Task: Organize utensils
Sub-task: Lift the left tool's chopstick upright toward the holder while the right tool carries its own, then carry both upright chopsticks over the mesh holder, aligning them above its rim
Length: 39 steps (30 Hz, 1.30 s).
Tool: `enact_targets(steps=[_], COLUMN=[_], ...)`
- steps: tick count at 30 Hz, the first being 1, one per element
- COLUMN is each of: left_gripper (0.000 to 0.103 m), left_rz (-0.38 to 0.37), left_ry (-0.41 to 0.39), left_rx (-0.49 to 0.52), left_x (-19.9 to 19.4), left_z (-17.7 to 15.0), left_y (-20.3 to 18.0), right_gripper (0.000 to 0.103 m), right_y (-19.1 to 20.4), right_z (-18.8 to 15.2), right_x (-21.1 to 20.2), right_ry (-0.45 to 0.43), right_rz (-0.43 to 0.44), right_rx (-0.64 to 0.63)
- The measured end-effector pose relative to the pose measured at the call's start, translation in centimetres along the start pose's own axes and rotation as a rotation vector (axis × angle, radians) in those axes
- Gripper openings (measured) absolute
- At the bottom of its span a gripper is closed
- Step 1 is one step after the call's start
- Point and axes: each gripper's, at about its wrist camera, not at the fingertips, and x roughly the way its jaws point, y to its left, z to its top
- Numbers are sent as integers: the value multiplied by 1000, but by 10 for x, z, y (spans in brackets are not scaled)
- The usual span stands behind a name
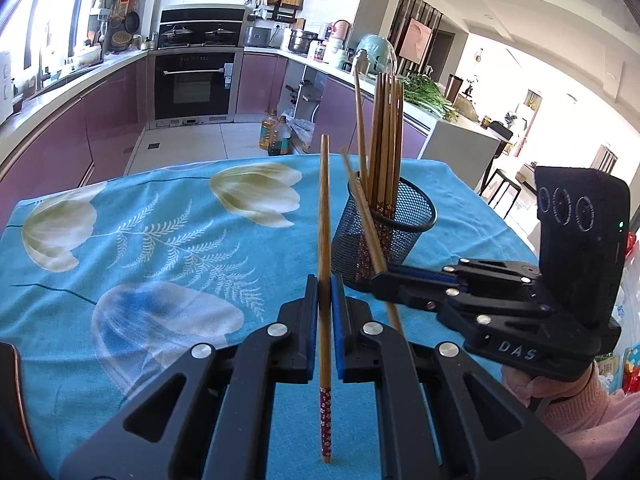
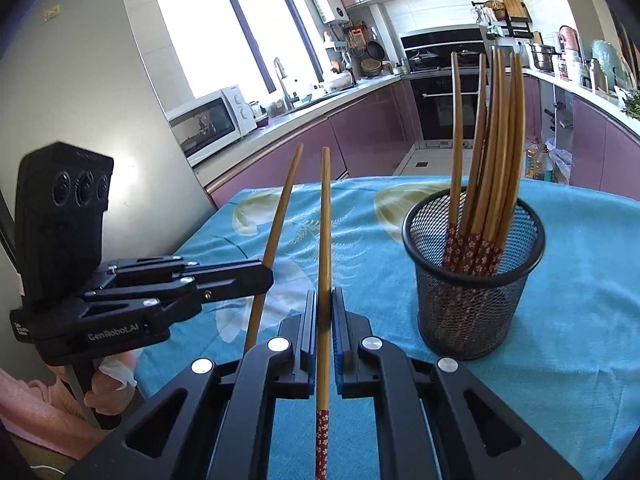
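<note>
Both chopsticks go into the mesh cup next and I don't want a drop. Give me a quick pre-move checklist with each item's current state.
1. Left gripper shut on left chopstick: ok.
2. Right gripper shut on right chopstick: ok.
3. Mesh cup upright on tablecloth: ok.
4. Room in the cup beside the standing chopsticks: ok.
5. Held chopsticks apart from each other: ok.
6. Grip firmness against slipping: cannot tell.

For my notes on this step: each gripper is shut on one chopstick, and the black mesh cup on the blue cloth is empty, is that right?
Not quite: the mesh cup is not empty; the right wrist view shows a bunch of chopsticks standing in it. The rest holds: the left gripper and right gripper each clamp one chopstick.
</note>
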Motion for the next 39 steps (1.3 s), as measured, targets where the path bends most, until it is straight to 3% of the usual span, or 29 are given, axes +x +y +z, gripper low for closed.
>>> enact_targets(steps=[10, 39], left_gripper=[8, 7], left_rz=[-26, -24], left_ry=[34, 12], left_rx=[19, 20], left_x=[8, 4], left_z=[-3, 2], left_y=[-4, -6], right_gripper=[6, 6], right_y=[10, 3], right_z=[0, 5], right_x=[-4, -25], right_ry=[-19, -84], right_rz=[40, -18], right_rx=[-30, -15])
